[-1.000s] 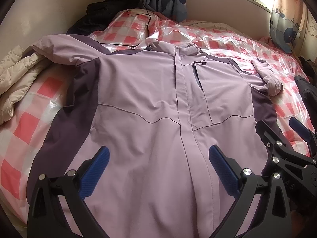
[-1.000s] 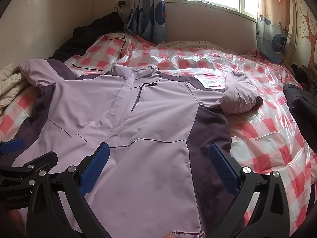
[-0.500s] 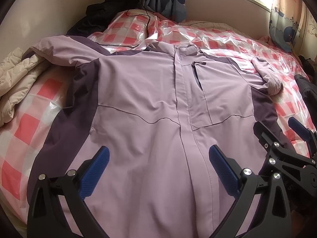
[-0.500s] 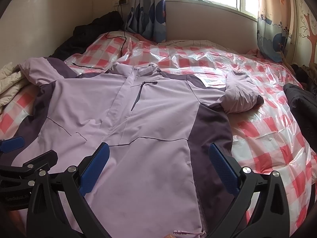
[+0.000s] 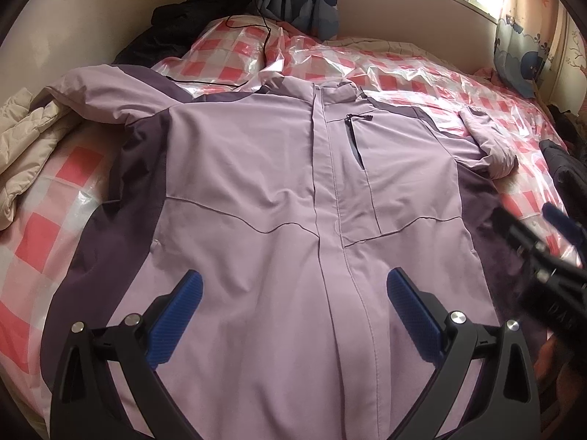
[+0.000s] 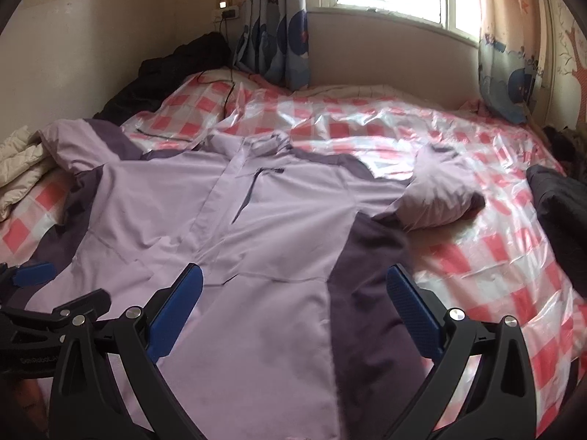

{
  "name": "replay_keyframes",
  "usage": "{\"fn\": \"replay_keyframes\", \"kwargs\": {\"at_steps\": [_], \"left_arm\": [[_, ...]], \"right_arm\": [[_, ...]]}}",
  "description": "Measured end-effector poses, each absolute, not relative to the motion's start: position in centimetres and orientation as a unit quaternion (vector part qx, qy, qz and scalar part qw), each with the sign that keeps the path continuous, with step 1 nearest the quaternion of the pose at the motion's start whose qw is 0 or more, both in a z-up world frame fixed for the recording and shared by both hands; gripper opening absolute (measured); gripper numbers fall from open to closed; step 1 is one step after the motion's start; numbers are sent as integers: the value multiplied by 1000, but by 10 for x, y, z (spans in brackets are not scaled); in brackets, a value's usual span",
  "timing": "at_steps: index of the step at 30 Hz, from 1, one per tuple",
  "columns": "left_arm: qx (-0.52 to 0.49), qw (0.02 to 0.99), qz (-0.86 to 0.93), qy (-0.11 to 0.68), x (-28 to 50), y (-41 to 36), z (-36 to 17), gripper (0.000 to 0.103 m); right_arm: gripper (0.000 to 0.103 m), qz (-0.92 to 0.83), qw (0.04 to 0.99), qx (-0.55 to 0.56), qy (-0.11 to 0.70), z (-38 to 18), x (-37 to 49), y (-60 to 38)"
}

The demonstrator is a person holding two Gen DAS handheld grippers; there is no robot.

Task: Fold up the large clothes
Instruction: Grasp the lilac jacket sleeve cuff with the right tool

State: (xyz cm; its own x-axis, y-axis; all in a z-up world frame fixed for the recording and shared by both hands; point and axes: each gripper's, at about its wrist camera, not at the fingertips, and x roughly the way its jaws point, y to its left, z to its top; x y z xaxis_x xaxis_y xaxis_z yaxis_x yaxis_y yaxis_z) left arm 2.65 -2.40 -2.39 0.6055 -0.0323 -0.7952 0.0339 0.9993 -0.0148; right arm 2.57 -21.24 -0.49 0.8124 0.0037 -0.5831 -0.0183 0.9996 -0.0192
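Observation:
A large lilac jacket point(image 5: 256, 183) with dark purple side panels lies front up, spread on the bed; it also shows in the right wrist view point(image 6: 279, 220). Its right sleeve point(image 6: 440, 194) is bunched up beside the body. Its left sleeve point(image 5: 110, 91) stretches toward the wall. My left gripper point(image 5: 293, 293) is open and empty above the jacket's lower front. My right gripper point(image 6: 293, 289) is open and empty above the lower right side of the jacket. Each gripper shows at the edge of the other's view.
The bed has a red-and-white checked cover under clear plastic point(image 6: 495, 256). A cream quilted blanket point(image 5: 25, 135) lies at the left edge. Dark clothes point(image 6: 172, 69) are piled by the wall, another dark garment point(image 6: 557, 201) at the right. A black cable point(image 5: 256, 29) runs across the pillow.
Both grippers have lifted and pulled back a little, so the jacket sits lower and farther in both views. The jacket has not moved.

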Motion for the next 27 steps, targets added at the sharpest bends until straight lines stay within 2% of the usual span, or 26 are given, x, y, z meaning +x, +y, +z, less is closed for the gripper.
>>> {"fn": "replay_keyframes", "kwargs": {"at_steps": [3,6,9,13,17,20,23,27], "left_arm": [[-4,893,-22,450,31,-26,-27,96],[-13,888,-28,458,34,-26,-32,96],[-13,885,-33,465,35,-28,-37,96],[-23,877,-42,478,42,-28,-45,96],[-38,865,-47,499,52,-22,-58,96],[-74,849,-54,520,57,-13,-69,96],[-100,842,-45,529,60,-7,-75,96],[-104,848,-38,518,56,-8,-69,96]], "right_arm": [[97,-40,956,-22,291,18,54,-257],[97,-81,948,-63,303,38,120,-305],[97,-115,918,-86,370,35,219,-355],[97,-168,861,-102,469,-14,343,-393],[97,-198,804,-183,530,-89,411,-395],[94,-251,759,-242,550,-126,418,-426],[92,-263,797,-128,529,-105,379,-491],[93,-289,841,43,455,-57,257,-577]]}}
